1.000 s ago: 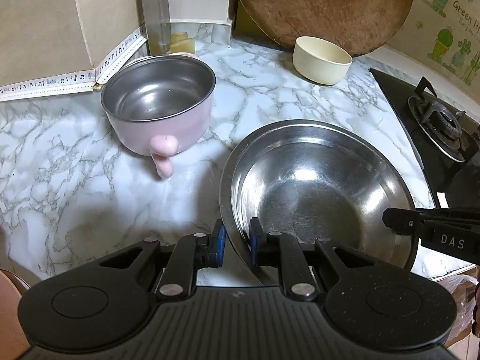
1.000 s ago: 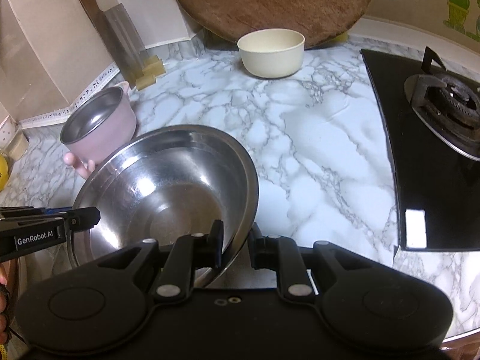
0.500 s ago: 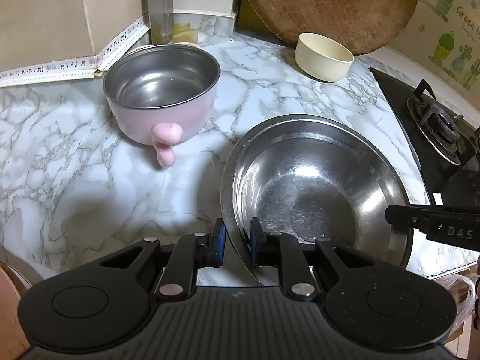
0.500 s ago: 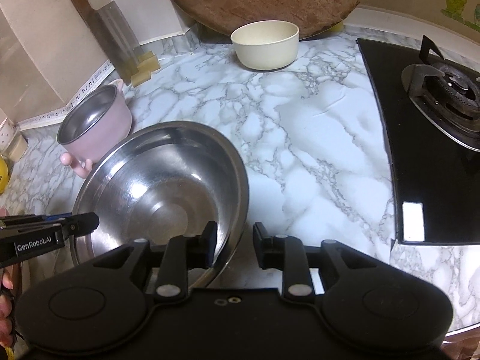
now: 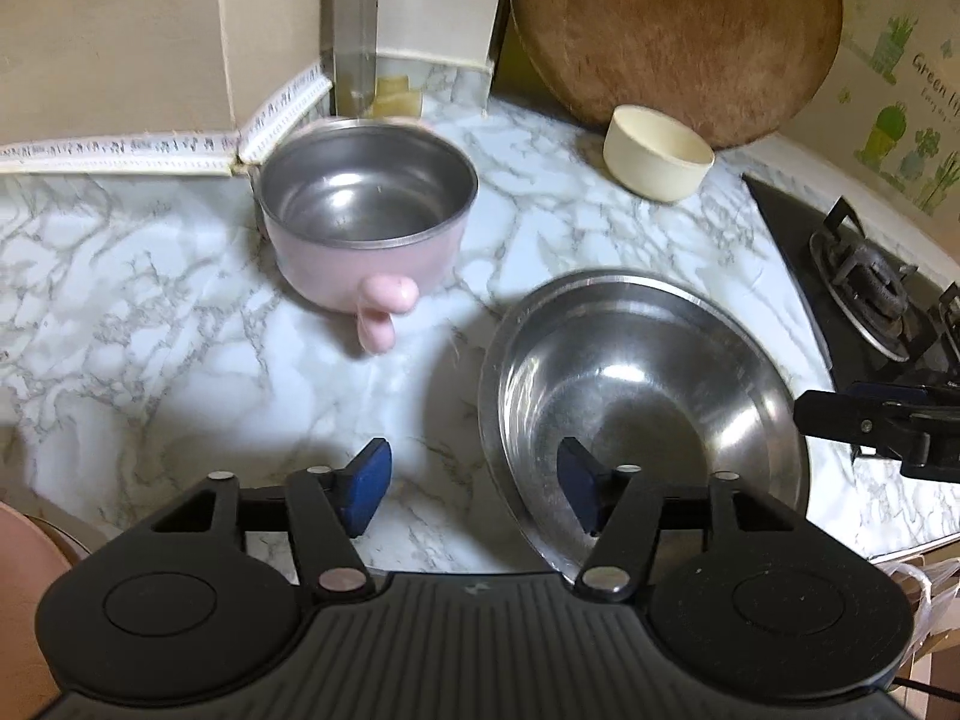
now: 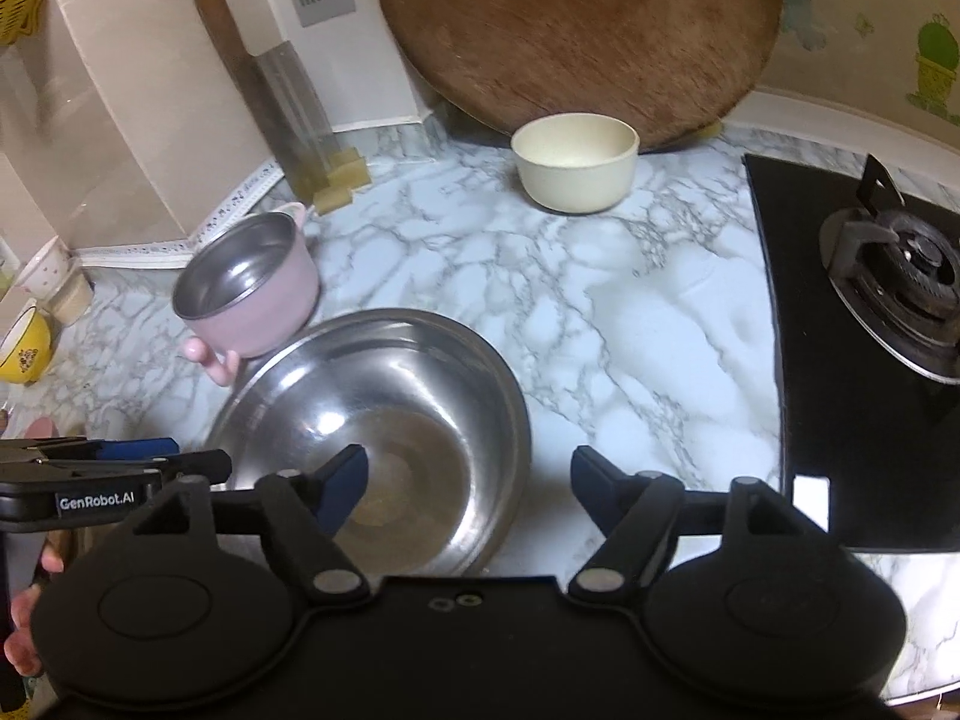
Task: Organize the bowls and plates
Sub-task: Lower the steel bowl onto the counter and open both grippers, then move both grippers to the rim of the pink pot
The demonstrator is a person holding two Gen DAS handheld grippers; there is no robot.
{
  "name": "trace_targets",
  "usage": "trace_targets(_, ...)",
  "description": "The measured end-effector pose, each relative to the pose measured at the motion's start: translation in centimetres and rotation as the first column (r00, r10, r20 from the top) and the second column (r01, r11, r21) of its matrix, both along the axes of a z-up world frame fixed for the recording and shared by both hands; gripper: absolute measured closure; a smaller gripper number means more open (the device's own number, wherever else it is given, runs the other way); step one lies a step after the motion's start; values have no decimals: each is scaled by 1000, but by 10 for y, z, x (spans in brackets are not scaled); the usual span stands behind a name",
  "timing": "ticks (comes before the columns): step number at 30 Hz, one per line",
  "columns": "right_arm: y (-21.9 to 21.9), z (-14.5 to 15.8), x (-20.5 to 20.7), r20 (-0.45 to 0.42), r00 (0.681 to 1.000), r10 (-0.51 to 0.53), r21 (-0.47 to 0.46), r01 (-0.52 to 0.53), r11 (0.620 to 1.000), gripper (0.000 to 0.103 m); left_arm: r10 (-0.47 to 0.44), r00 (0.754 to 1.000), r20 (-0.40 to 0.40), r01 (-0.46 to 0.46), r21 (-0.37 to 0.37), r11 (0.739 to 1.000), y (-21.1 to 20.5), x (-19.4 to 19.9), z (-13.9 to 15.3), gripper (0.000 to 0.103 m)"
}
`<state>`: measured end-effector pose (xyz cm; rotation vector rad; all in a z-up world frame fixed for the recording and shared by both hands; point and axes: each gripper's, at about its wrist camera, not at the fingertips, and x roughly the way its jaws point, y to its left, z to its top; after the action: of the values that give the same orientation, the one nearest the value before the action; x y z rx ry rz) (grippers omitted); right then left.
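A wide steel bowl (image 5: 648, 396) rests on the marble counter; it also shows in the right wrist view (image 6: 384, 432). My left gripper (image 5: 474, 483) is open, its jaws straddling the bowl's left rim without gripping. My right gripper (image 6: 468, 483) is open, straddling the bowl's right rim. A pink pot with steel inside (image 5: 366, 216) stands behind on the left, also seen in the right wrist view (image 6: 252, 288). A cream bowl (image 5: 657, 153) stands at the back, also in the right wrist view (image 6: 573, 162).
A round wooden board (image 6: 576, 30) leans on the back wall. A black gas hob (image 6: 870, 324) lies to the right. A knife block (image 6: 288, 114) stands in the back corner. A yellow bowl (image 6: 24, 348) and a small cup (image 6: 51, 276) stand far left.
Both grippers have opened and let go of the steel bowl's rim. The bowl now rests on the counter, and both cameras have pulled back slightly.
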<state>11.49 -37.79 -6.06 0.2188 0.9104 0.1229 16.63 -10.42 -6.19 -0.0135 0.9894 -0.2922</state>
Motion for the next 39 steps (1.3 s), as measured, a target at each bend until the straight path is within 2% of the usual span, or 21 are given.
trace_targets(2, 5, 8, 3, 13, 1000, 14, -4, -14, 1000, 19, 7, 1000, 21, -7, -1, 1000, 4, 0, 8, 42)
trace_targets(5, 14, 22, 9, 34, 999, 42, -19, -41, 999, 10, 27, 997, 66, -26, -12, 1000, 11, 2, 25, 34)
trace_targets(9, 28, 44, 23, 70, 994, 82, -34, -79, 996, 6, 61, 983, 171, -59, -20, 998, 22, 5, 50, 24)
trace_targets(15, 51, 74, 55, 118, 986, 118, -34, -115, 993, 4, 112, 972, 207, -108, -30, 994, 37, 28, 69, 24)
trace_targets(17, 59, 78, 69, 120, 985, 127, -38, -124, 992, 4, 129, 968, 214, -129, -12, 992, 40, 37, 71, 24)
trace_targets(22, 73, 71, 103, 80, 989, 121, -4, -121, 993, 4, 158, 970, 184, -164, 17, 986, 46, 69, 64, 24)
trace_targets(29, 93, 48, 144, 30, 992, 119, 8, -119, 993, 8, 192, 971, 144, -203, 66, 977, 41, 102, 40, 24)
trace_targets(33, 103, 29, 165, -14, 992, 126, -10, -126, 992, 14, 197, 973, 116, -206, 70, 976, 40, 116, 27, 24)
trace_targets(39, 106, 9, 189, -69, 993, 99, 24, -98, 995, 22, 222, 971, 92, -230, 86, 969, 42, 132, 13, 24)
